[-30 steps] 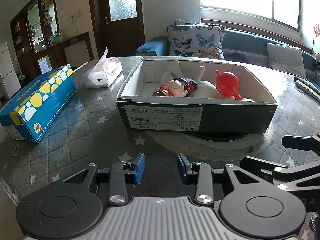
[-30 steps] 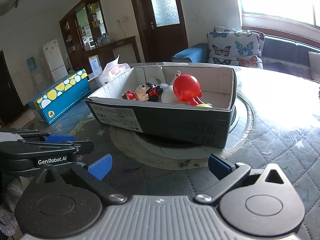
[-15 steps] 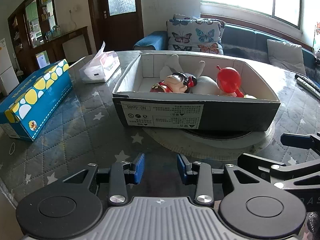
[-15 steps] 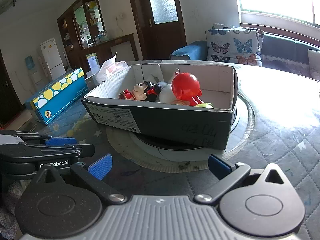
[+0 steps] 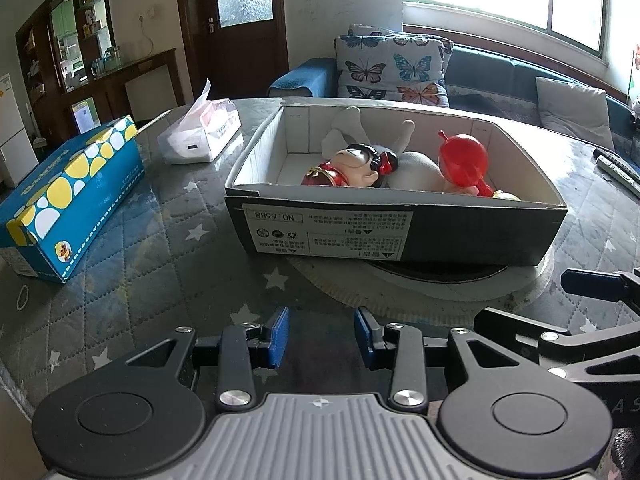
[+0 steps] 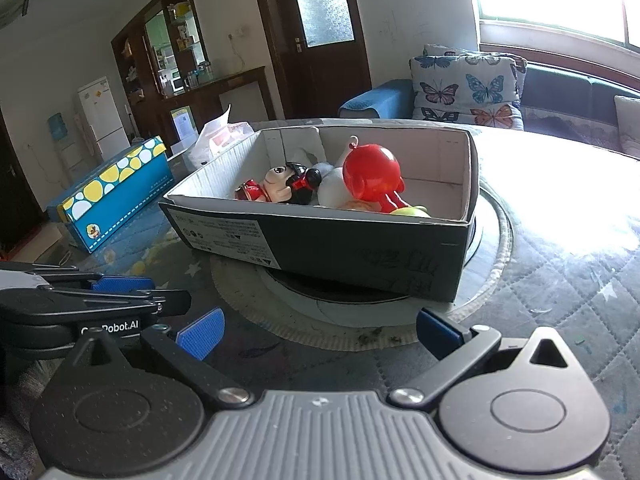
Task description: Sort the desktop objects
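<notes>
Left wrist view shows my left tongs (image 5: 320, 336) at the bottom centre of the frame, a little spread, with nothing between the pads. My right tongs (image 6: 318, 330) are spread much wider and also hold nothing; both hover low over the table (image 5: 168, 264), before the box (image 5: 400, 228).

The toys lie together inside the box, in the middle of the frame: a doll (image 5: 352, 166) on the left, a white plush (image 5: 412, 170) behind it, a red toy (image 5: 462, 156) on the right. On the bare table near me I see no loose toy. This fits a sorting that is almost finished, or one where the toys must come out of the box; I cannot tell which.

For any grasp there, I think I should come from above, over the box wall, and take one toy only, because they touch each other.
</notes>
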{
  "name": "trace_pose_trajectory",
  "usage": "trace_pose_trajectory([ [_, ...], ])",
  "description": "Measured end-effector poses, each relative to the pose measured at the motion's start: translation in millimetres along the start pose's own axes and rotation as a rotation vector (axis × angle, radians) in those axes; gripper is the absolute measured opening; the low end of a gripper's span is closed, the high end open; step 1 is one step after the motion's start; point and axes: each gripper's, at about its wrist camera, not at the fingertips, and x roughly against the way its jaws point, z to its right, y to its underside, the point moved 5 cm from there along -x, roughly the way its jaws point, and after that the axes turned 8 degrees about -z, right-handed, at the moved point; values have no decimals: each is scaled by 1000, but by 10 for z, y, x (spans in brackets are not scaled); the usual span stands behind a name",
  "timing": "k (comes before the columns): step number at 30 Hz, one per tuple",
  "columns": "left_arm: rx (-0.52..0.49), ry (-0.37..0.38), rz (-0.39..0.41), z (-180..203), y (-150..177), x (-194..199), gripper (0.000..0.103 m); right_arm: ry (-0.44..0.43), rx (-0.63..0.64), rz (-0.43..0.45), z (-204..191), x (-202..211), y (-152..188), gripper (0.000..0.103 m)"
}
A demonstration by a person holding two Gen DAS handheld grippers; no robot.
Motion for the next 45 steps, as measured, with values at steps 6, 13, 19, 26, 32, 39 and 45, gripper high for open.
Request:
trace_pose_trajectory([
  [6,-6,2,6,14,-52,-3,39,0,-4,-4,4,-31,-15,103],
  [13,-9,2,13,28,-103,-19,39,7,-11,-8,19,-70,-48,103],
  [19,-9,2,15,17,-144,-34,39,9,-16,-8,29,-85,-71,103],
  [26,-10,-1,15,12,-197,-57,39,20,-20,-11,35,-96,-118,103],
  [32,-13,0,8,19,-230,-86,39,32,-30,-20,63,-132,-148,103],
  [39,-17,2,4,32,-284,-128,39,42,-41,-24,87,-162,-183,103],
  [45,-23,0,-2,39,-311,-165,39,47,-45,-26,101,-186,-204,103],
])
